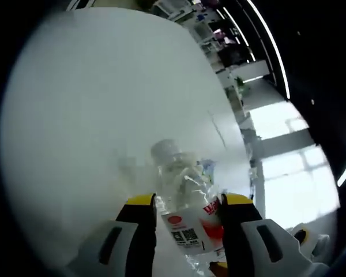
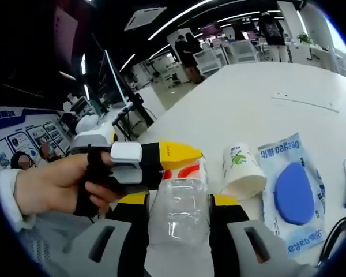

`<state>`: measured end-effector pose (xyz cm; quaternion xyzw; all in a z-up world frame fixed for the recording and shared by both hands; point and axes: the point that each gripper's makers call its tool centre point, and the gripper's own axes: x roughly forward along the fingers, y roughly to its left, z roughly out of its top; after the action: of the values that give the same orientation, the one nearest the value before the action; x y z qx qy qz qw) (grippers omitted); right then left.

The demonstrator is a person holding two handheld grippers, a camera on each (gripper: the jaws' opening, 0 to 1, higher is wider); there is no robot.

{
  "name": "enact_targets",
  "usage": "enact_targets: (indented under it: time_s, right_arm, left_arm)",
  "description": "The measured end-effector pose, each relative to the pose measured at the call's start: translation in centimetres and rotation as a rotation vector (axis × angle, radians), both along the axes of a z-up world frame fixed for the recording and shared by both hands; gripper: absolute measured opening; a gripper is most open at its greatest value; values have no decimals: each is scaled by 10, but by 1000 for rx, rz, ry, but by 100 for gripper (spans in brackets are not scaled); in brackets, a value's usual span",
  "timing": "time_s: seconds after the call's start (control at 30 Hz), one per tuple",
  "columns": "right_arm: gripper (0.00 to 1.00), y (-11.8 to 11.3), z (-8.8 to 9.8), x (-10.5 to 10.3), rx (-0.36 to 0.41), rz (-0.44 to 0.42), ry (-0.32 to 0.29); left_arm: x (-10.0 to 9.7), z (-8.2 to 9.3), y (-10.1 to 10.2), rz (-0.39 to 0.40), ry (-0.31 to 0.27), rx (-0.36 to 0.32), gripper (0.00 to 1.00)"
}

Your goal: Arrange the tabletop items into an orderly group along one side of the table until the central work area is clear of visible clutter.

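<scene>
White table: broad, bare toward the far side, clutter near the grippers.

Blue-and-white pouch lies flat on the table, just beside a paper cup, which leans or lies tipped; cannot tell which.

Clear plastic bottle: held off the table between both tools. In the left gripper view it runs cap-away, red-and-white label between the jaws. In the right gripper view its clear body sits between that view's jaws. Judged empty, so light; thin wall, soft, will dent and slip if squeezed at mid-body. Better hold near the neck or base, where it is stiffer.

Left gripper: clamped on the labelled part. It enters the right gripper view from the left, held level in a person's hand.

Right gripper: jaws flank the bottle closely, apparently gripping it.
</scene>
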<state>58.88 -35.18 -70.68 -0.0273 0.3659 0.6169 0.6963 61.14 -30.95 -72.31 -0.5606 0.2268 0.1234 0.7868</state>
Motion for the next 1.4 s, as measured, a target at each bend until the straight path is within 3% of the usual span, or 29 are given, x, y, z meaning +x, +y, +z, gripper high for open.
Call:
enact_targets:
  time_s: [0.17, 0.23, 0.3, 0.43, 0.5, 0.6, 0.83, 0.87, 0.93, 1.0, 1.1, 1.2, 1.3, 1.4]
  right_arm:
    - [37, 7, 24, 3, 48, -4, -75]
    - [38, 9, 43, -4, 72, -8, -118]
    - [38, 13, 54, 1, 99, -10, -160]
    - [39, 18, 74, 1, 122, 22, -202]
    - [39, 20, 84, 4, 145, 48, -256]
    - [40, 19, 94, 3, 154, 103, -317]
    - [41, 11, 113, 0, 240, 158, -157]
    - [42, 10, 117, 0, 276, 185, -129]
    - [44, 6, 119, -1, 281, 218, -49]
    - [49, 3, 133, -4, 354, 281, 6]
    - [51, -12, 162, -17, 436, 414, 153]
    - [52, -24, 181, -19, 473, 486, 149]
    - [52, -33, 192, -24, 483, 574, 89]
    - [53, -39, 197, -37, 486, 636, 89]
  left_arm:
    - [1, 33, 9, 31, -65, 76, 38]
    - [3, 52, 15, 50, -105, 124, 38]
    - [5, 72, 19, 48, -147, 184, 37]
    - [11, 117, 20, -41, -238, 405, 37]
    - [12, 135, 19, -77, -290, 473, 37]
    - [11, 146, 18, -100, -327, 494, 36]
    - [10, 163, 10, -154, -420, 533, 35]
    - [10, 168, 6, -179, -458, 536, 35]
    - [10, 178, -1, -217, -514, 549, 35]
    - [7, 193, -14, -293, -597, 597, 35]
    - [0, 217, -42, -445, -714, 680, 35]
    - [-7, 229, -60, -538, -778, 687, 35]
    - [-8, 232, -65, -568, -793, 692, 35]
    - [-8, 233, -70, -601, -809, 706, 35]
